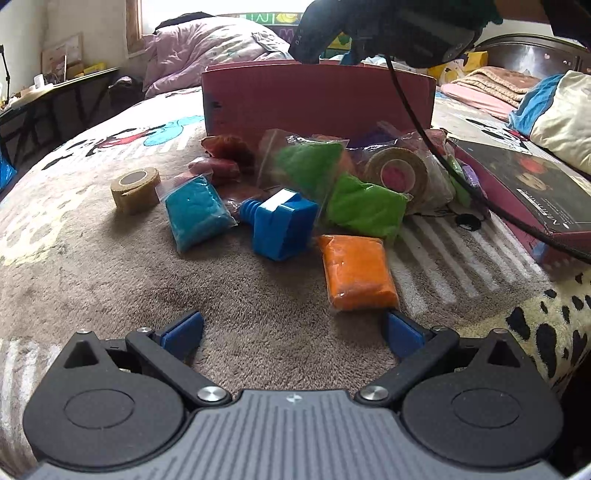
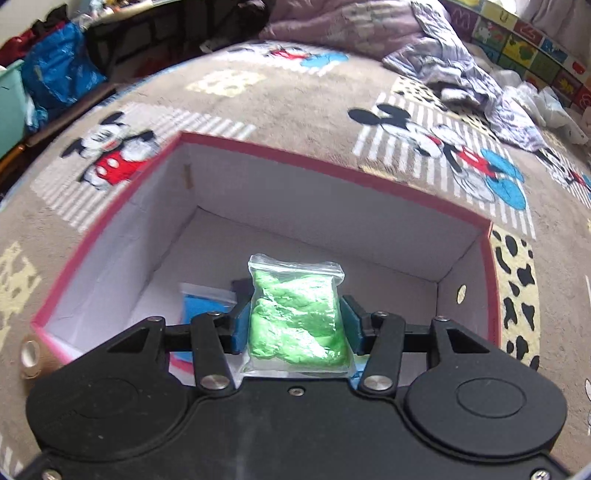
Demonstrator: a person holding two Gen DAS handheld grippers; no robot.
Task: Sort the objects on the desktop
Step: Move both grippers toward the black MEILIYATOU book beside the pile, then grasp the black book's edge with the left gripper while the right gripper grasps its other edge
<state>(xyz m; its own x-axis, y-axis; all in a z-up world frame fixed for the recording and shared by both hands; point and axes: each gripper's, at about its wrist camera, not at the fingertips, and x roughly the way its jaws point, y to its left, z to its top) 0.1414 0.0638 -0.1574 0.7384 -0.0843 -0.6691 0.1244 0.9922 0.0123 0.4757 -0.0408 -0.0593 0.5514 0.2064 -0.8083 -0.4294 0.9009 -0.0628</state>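
Observation:
My right gripper [image 2: 293, 325] is shut on a green clay bag [image 2: 297, 314] and holds it over the open red box [image 2: 332, 173]. A blue clay bag [image 2: 201, 302] lies on the box floor below. My left gripper [image 1: 293, 330] is open and empty, low over the blanket. Ahead of it lie an orange clay bag [image 1: 356, 273], a blue plastic bolt [image 1: 280, 223], a blue clay bag [image 1: 195, 212], green clay bags [image 1: 360, 206], two tan tape rolls [image 1: 136, 189] and red bags [image 1: 221, 168]. The red box [image 1: 317, 98] stands behind the pile, with the right gripper's body [image 1: 388, 26] above it.
Everything lies on a bed with a grey Mickey Mouse blanket [image 1: 110, 277]. A dark box lid [image 1: 535, 192] lies right of the pile, and a black cable [image 1: 436, 155] hangs across it. Pillows and a quilt [image 1: 207, 48] lie behind. A dark table [image 1: 55, 99] stands far left.

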